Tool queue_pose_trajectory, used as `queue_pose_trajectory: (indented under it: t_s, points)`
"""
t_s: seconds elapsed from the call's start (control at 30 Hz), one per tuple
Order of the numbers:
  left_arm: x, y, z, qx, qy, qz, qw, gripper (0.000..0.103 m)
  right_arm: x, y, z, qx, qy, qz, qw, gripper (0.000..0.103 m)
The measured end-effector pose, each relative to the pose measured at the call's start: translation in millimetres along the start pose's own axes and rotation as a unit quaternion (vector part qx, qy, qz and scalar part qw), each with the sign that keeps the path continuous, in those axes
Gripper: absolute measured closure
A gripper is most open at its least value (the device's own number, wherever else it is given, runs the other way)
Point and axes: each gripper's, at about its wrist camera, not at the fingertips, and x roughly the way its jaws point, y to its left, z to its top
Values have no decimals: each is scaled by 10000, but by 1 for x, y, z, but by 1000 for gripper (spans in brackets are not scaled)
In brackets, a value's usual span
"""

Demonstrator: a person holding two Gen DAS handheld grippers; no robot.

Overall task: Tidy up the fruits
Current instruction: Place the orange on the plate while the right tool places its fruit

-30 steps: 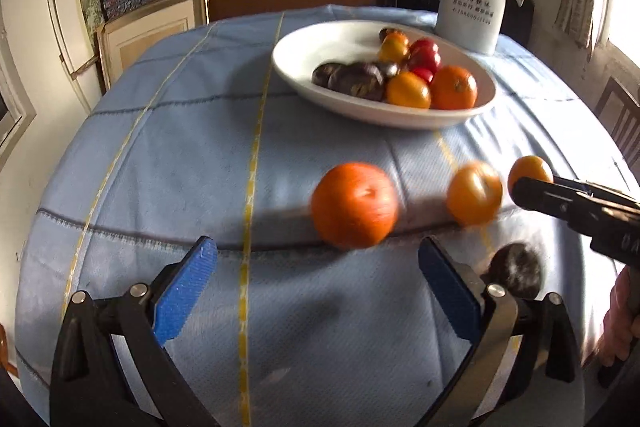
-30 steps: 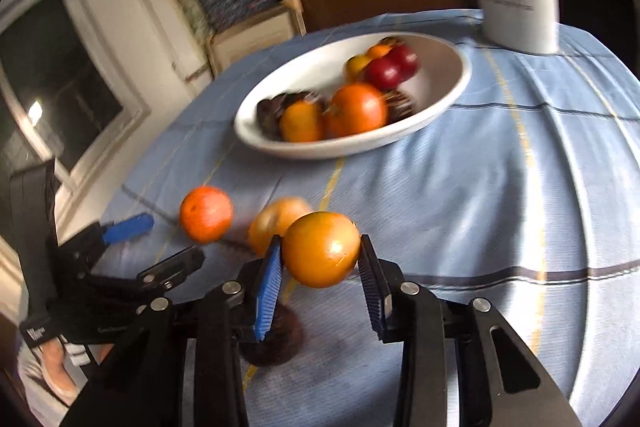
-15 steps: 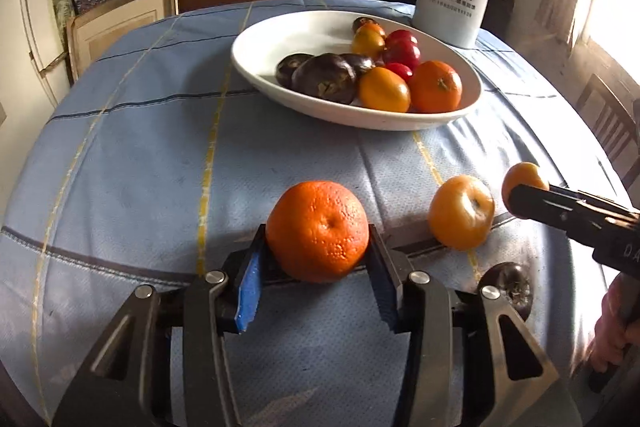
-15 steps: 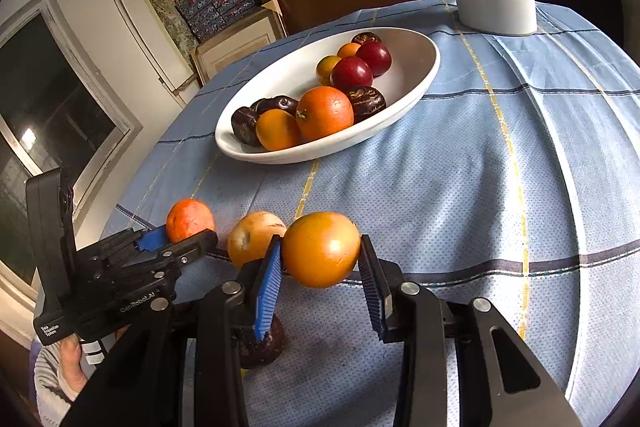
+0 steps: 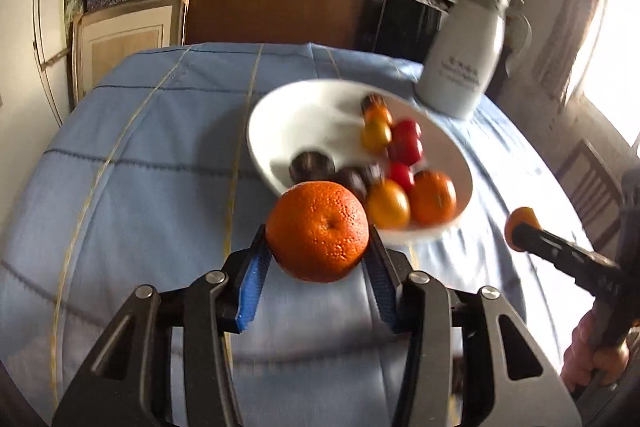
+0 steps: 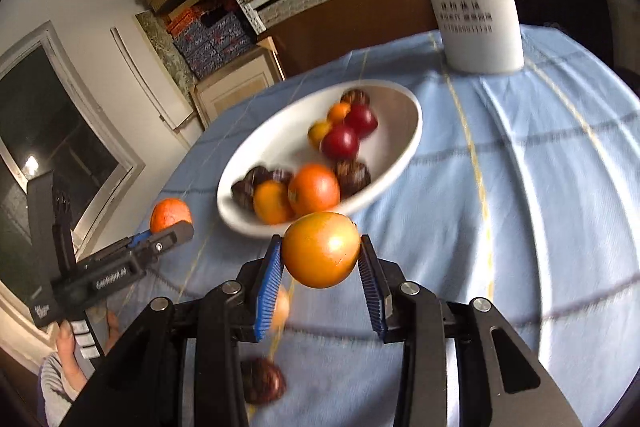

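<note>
The left gripper (image 5: 318,259) is clamping a pebbly orange (image 5: 317,231) and the right gripper (image 6: 320,273) a smooth one (image 6: 321,249), both lifted above the tablecloth (image 6: 540,187), seemingly heading for the white bowl (image 6: 408,131) collecting the fruit.

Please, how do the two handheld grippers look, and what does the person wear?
Both the left gripper and the right gripper have black angular frames, silver bolts and blue ribbed pads. The left gripper's body carries white lettering. A grey striped sleeve shows.

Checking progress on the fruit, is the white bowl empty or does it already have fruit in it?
Partly filled: the white bowl already holds oranges, red fruits and dark fruits, with bare white space left.
</note>
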Motion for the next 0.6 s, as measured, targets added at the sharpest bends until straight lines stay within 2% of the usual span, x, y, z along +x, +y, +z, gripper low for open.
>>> queue_pose_trajectory:
  t_s: [0.2,0.33,0.4,0.43,0.47,0.57,0.6]
  points:
    - [46,9,49,-213,67,-52,9997,57,31,4,52,-158,-127,-214,9996,65]
    - [77,8,64,-183,205,-98,9996,56,60,-7,70,-135,-33,-428,9990,65]
    - [84,6,65,-163,210,-80,9996,39,73,-14,72,-65,82,-393,9992,61]
    - [83,5,64,-147,158,-16,9998,20,73,-17,71,-3,55,-398,9992,49]
    - [79,4,62,-105,88,29,9999,12,72,-21,70,75,11,-402,9992,46]
    - [62,2,57,35,-85,217,9997,10,58,-24,69,128,-195,-286,9993,46]
    - [56,2,55,34,-147,253,9996,6,53,-23,68,136,-246,-251,9993,44]
